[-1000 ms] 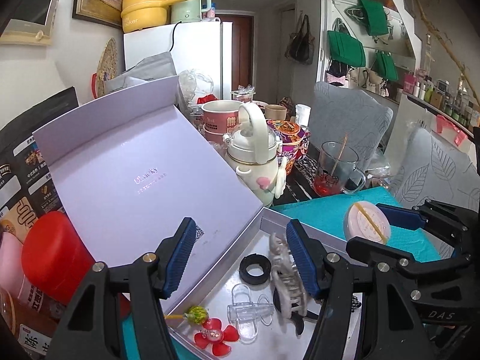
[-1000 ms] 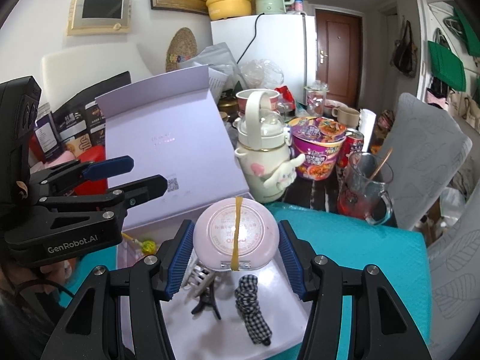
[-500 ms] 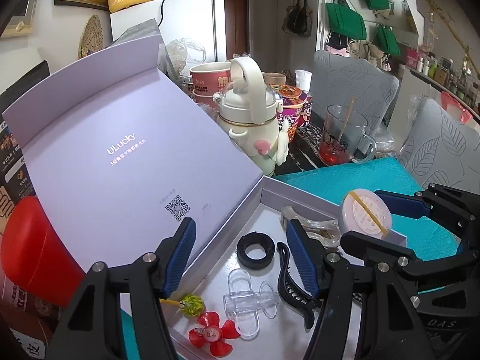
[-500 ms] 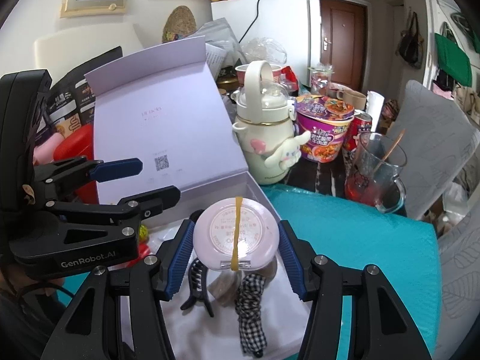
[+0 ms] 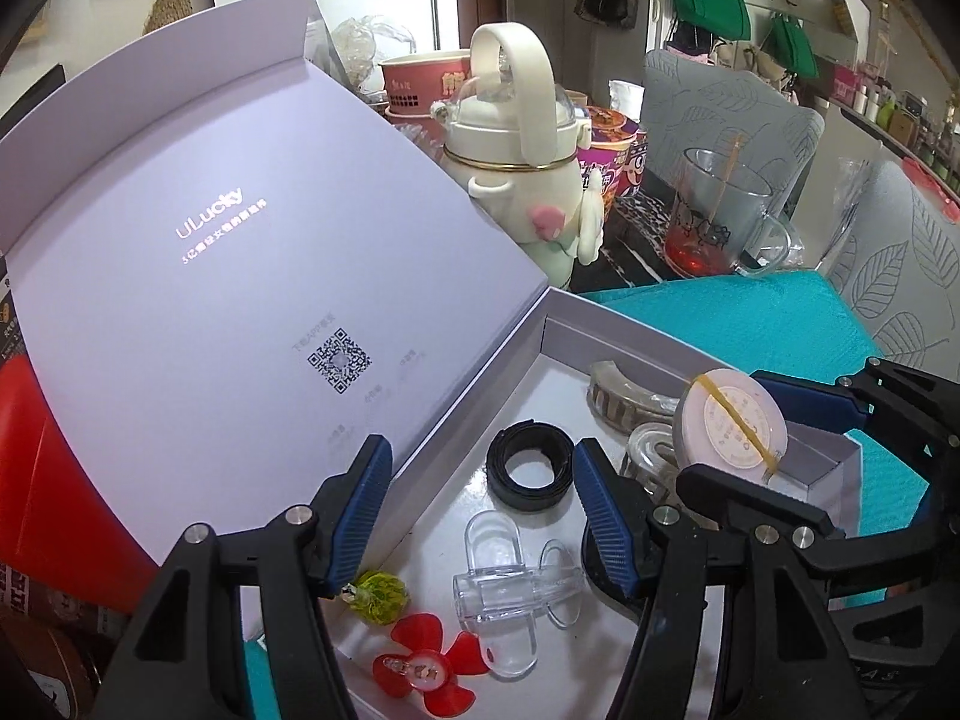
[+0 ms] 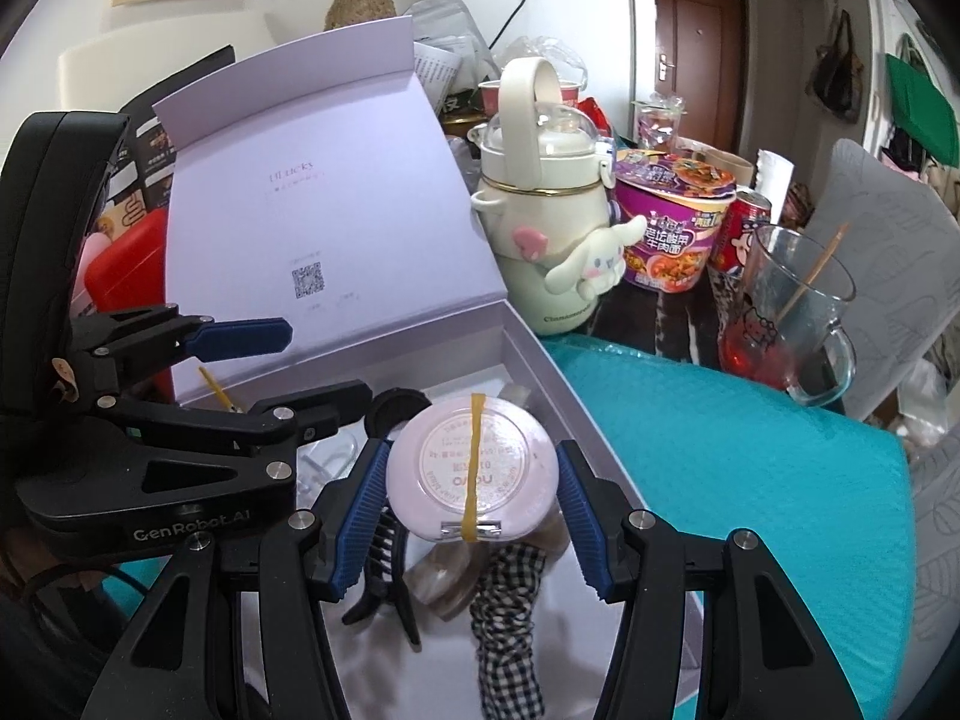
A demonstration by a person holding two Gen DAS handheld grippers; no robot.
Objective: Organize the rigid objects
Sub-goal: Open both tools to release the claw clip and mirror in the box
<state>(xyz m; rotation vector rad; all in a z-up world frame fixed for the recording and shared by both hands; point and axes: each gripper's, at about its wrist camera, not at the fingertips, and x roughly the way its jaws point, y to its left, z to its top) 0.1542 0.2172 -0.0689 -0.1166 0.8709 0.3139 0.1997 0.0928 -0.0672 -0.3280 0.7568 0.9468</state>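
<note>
right gripper [image 6: 471,504]: clamped on the round pink case [image 6: 473,473], blue pads pressed on both its sides, held above the near part of the open box [image 6: 543,363]
left gripper [image 5: 480,501]: jaws apart with nothing between them, poised over the box's left edge, just beside the black ring [image 5: 528,471]
slip risk: the pink case is smooth and round and gripped only at its rim, so in my judgement a tilt or a loosened squeeze could let it roll out and drop onto the pieces below
band risk: a yellow rubber band [image 6: 474,468] runs across the case; it could snag a pad on release and drag the case askew
landing risk: the black claw clip [image 6: 384,570], checked scrunchie [image 6: 510,618] and a brown clip lie right under the case, so it may settle crooked on top of them
collision risk: the two grippers hang close together over the box; a careless move could knock them or push the clear plastic piece [image 5: 516,585] and red flower clip [image 5: 426,669]
lid risk: the raised lid [image 5: 240,276] leans back just beside the left gripper and could be nudged shut
surface: teal mat [image 6: 738,450] under the box
beyond: cream bottle [image 6: 543,210] with a plush dog, noodle cup [image 6: 672,222], glass mug [image 6: 786,324] holding red liquid, all crowded
room: white fridge, brown door, green bags on the far wall
</note>
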